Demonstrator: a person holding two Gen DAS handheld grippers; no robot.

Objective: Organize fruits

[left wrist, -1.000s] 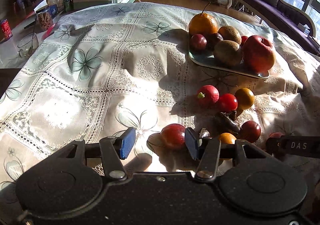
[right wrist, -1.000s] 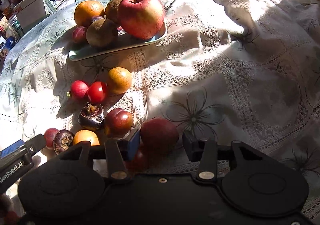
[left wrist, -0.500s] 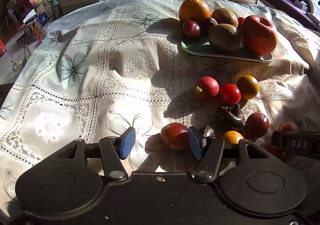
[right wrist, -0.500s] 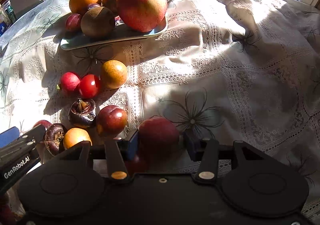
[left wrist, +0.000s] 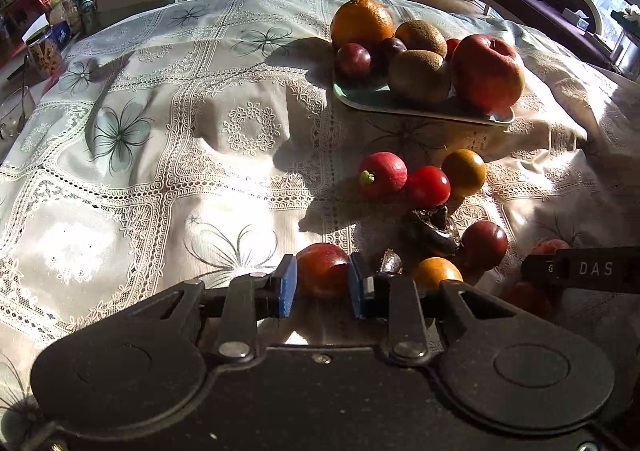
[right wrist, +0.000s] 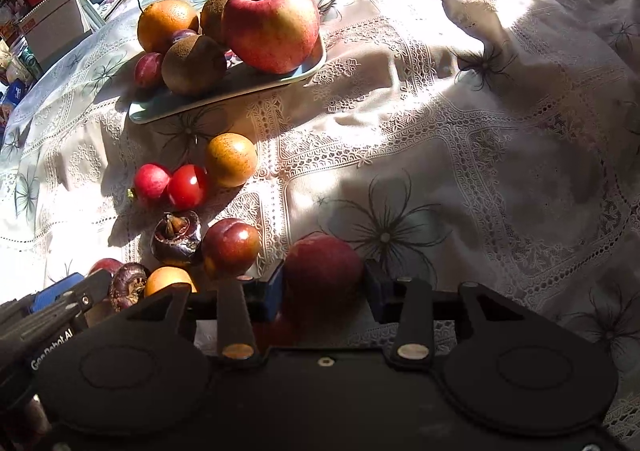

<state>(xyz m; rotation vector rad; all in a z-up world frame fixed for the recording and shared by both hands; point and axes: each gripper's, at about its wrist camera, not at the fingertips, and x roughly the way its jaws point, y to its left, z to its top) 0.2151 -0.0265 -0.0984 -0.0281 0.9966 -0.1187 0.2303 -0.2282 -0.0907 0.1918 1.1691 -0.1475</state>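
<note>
Two hand-held grippers each gripped a fruit on a desk draped in a lace tablecloth [left wrist: 168, 155], a short way in front of the green tray [left wrist: 372, 99].

The left gripper [left wrist: 322, 285], whose blue pads [left wrist: 287, 285] had stood wide apart a second earlier with a red plum [left wrist: 320, 269] resting against only one of them, had closed until both pads pressed the plum's sides. The right gripper [right wrist: 324, 287] remained clamped on a larger dark-red fruit [right wrist: 324, 271], probably a plum or peach, as it had been throughout. With both fruits seemingly secured, each looked ready to be lifted toward the tray, which already carried an apple [right wrist: 272, 25], an orange [right wrist: 166, 23], two kiwis and small plums.

Still loose on the cloth between the grippers and the tray were a radish-like red fruit [left wrist: 382, 175], a cherry tomato [left wrist: 428, 187], a small orange fruit [left wrist: 464, 173], two dark water chestnuts and another plum [right wrist: 230, 247].

Deep shadow hid the undersides of both gripped fruits, so whether either had left the cloth could not be told. The nearest fruits were partly cut off behind the gripper bodies, and glare washed out the cloth at the left.
</note>
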